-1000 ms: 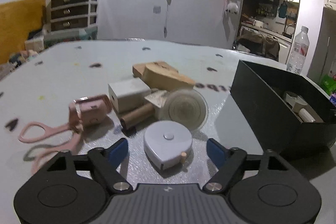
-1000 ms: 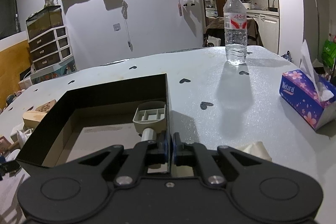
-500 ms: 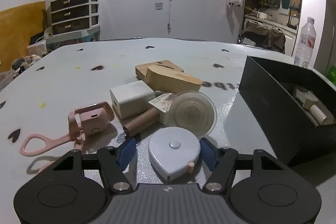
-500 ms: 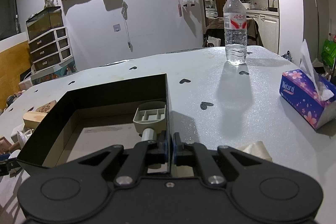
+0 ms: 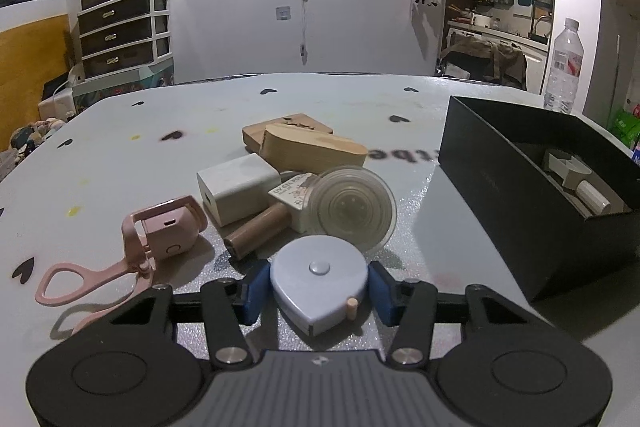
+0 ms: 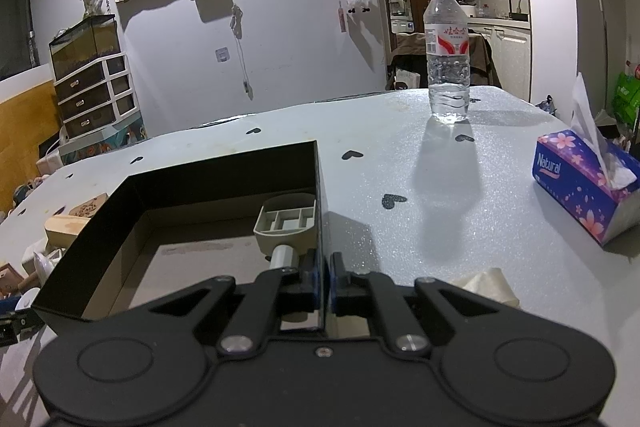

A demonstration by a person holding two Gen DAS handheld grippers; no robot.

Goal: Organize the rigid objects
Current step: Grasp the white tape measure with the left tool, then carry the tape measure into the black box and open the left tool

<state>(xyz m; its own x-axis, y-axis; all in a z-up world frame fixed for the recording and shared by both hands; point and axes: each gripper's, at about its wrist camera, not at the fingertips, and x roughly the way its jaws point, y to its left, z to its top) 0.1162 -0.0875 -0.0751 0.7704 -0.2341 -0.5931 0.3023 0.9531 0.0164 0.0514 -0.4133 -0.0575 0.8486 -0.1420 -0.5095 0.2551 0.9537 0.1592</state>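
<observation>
The left tongs (image 5: 319,293) are pinching the tape measure (image 5: 319,281). It is a pale blue, drop-shaped one, and it is sitting on the desk (image 5: 120,163) at the near edge of the pile. A blue pad (image 5: 253,289) is pressing on each side of it. It looks like it is resting on the desk, not lifted yet.

The right tongs (image 6: 325,285) are pressed together on the near right wall of the black box (image 6: 224,167), with one finger inside and one outside. I think they are holding the box so it does not slide.

The box is sitting to the right of the pile. A grey plastic piece (image 6: 286,223) with a white handle is lying inside it, by the right wall.

To do this step well, the tape measure should go straight up first. The clear round lid (image 5: 352,213) is leaning just behind it and looks like it is touching it, so a sideways pull may knock the lid over. The brown tube (image 5: 256,233) and the pink eyelash curler (image 5: 160,239) are lying close on the left too.

The sides of the tape measure are round and smooth, so it may slip. Squeezing firmly and keeping it level should help. Then it should go over the box wall and down into the bare part of the box.
</observation>
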